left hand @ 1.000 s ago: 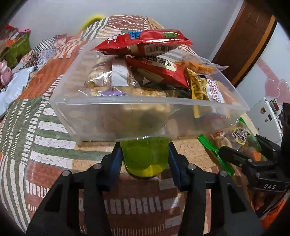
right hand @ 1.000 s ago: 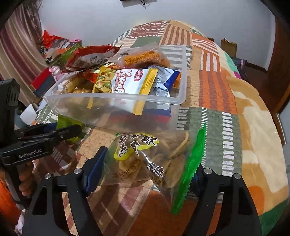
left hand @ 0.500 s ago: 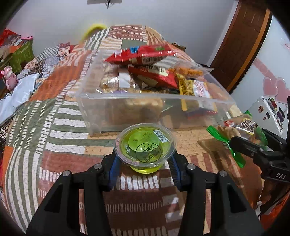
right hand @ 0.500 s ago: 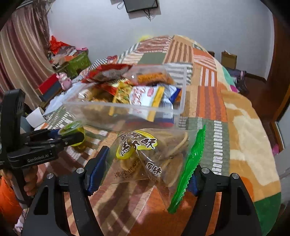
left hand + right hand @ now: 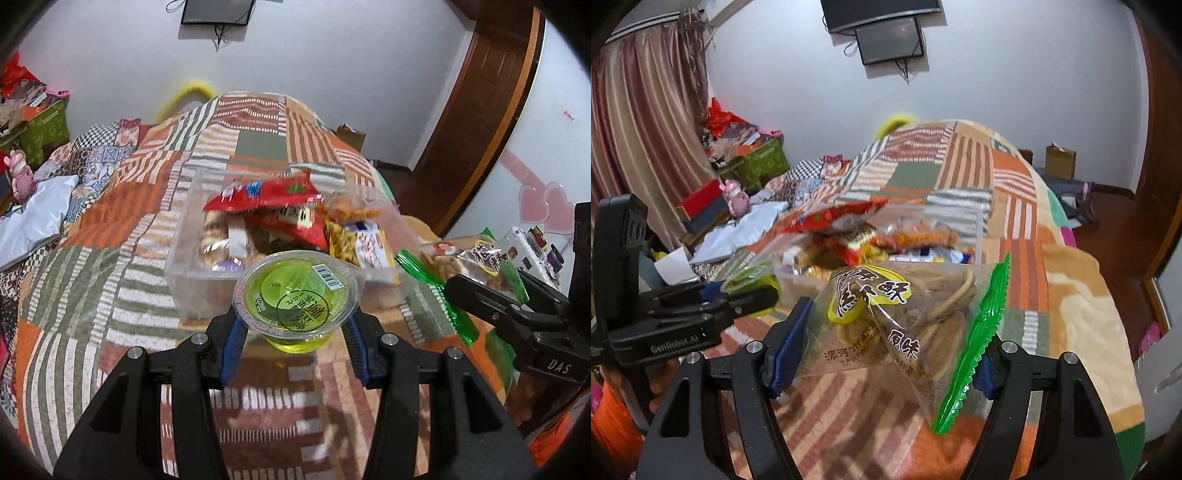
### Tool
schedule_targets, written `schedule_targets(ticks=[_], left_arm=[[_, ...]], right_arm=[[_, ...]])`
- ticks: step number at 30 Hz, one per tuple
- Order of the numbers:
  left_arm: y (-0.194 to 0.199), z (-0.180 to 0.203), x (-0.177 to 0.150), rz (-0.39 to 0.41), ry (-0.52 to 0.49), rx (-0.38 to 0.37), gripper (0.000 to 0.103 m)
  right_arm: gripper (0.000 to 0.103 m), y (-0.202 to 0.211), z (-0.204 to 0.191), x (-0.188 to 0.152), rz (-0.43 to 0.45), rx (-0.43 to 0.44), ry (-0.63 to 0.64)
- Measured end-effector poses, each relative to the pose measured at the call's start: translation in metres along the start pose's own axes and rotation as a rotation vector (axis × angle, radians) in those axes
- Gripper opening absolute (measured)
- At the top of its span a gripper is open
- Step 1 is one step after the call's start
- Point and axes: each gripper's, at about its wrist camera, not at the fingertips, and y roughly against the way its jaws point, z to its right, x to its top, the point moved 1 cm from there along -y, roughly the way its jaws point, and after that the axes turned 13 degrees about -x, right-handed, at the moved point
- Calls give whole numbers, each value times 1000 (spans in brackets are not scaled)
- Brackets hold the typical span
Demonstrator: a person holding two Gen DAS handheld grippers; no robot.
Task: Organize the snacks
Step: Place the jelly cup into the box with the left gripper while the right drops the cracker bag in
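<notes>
Green jelly cup (image 5: 297, 297), one, clamped in left tool (image 5: 293, 345); one cracker bag (image 5: 905, 325) clamped in right tool (image 5: 882, 343).

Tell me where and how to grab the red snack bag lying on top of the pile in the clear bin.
Take the red snack bag by its near free edge, coming from above and from the bin's front. It lies flat and highest on the pile in the clear bin, its edge overhanging the packets below, so jaws can pinch it. Both grippers are full now: the left gripper holds the green jelly cup.

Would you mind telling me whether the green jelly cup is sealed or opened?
Sealed: the jelly cup carries its printed film lid flat across the rim, barcode intact.
</notes>
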Motion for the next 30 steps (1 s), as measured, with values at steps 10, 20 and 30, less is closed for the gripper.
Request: schedule_targets(ticks=[10, 20, 30], left_arm=[[-27, -3, 27, -1, -30, 24, 48], [-59, -7, 38, -23, -70, 50, 48], [-70, -11, 32, -37, -83, 68, 48]], right_arm=[[71, -31, 1, 19, 4, -6, -17], [71, -65, 0, 21, -37, -24, -2], [74, -74, 3, 16, -67, -20, -4]])
